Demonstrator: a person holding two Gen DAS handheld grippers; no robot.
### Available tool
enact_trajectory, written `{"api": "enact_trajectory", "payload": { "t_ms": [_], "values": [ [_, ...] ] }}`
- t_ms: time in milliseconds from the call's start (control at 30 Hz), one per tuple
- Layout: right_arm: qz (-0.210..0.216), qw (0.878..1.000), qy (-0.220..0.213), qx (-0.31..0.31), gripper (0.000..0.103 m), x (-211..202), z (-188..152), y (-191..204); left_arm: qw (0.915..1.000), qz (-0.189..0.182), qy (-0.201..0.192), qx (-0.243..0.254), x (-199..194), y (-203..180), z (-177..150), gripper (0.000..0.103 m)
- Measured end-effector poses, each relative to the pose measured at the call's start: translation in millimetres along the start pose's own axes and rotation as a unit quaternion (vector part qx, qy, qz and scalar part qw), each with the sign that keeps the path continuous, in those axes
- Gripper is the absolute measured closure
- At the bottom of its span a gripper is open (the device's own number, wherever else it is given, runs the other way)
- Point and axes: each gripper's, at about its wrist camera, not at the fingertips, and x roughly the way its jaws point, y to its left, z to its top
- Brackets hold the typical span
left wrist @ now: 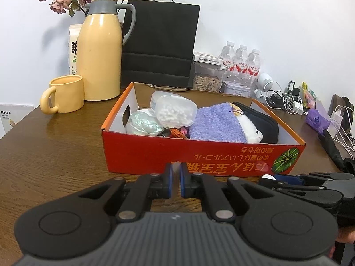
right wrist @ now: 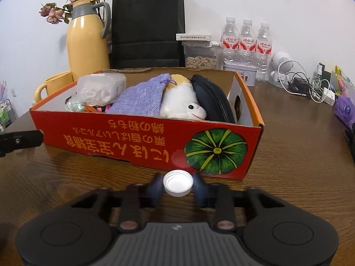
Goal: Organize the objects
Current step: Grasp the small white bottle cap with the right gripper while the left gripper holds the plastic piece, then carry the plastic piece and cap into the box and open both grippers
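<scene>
Jaws of the right gripper (right wrist: pixel 178 184) sit narrow around a white bottle cap (right wrist: pixel 178 182) at lower centre; next, lift it into the red box (right wrist: pixel 144 137). Left gripper (left wrist: pixel 176 181) is closed, empty.

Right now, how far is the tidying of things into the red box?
Done: the red box already holds a purple pouch, plush toy, black case and clear tub. In hand: the white cap sits between the right tool's blurred fingers; contact unclear. The left tool is shut on something thin, pale. Left: dropping those in.
</scene>
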Motion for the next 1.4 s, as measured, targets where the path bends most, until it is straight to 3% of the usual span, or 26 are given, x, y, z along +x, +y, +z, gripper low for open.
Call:
{"api": "enact_trajectory", "payload": {
  "t_ms": [333, 733, 1067, 1400],
  "values": [
    [0.023, 0.996, -0.081, -0.012, 0.076, -41, 7, 6, 0.9996, -0.018, -0.019, 0.011, -10, -4, 9, 0.096],
    [0.038, 0.985, -0.166, -0.036, 0.076, -64, 56, 25, 0.9959, -0.039, -0.076, 0.031, -14, -24, 53, 0.096],
    [0.028, 0.984, -0.175, -0.026, 0.076, -22, 87, 27, 0.9952, -0.051, -0.079, 0.026, 30, -29, 79, 0.096],
    [0.023, 0.988, -0.153, -0.024, 0.076, 25, 91, 16, 0.9958, -0.040, -0.074, 0.034, 69, -26, 81, 0.094]
  ]
}}
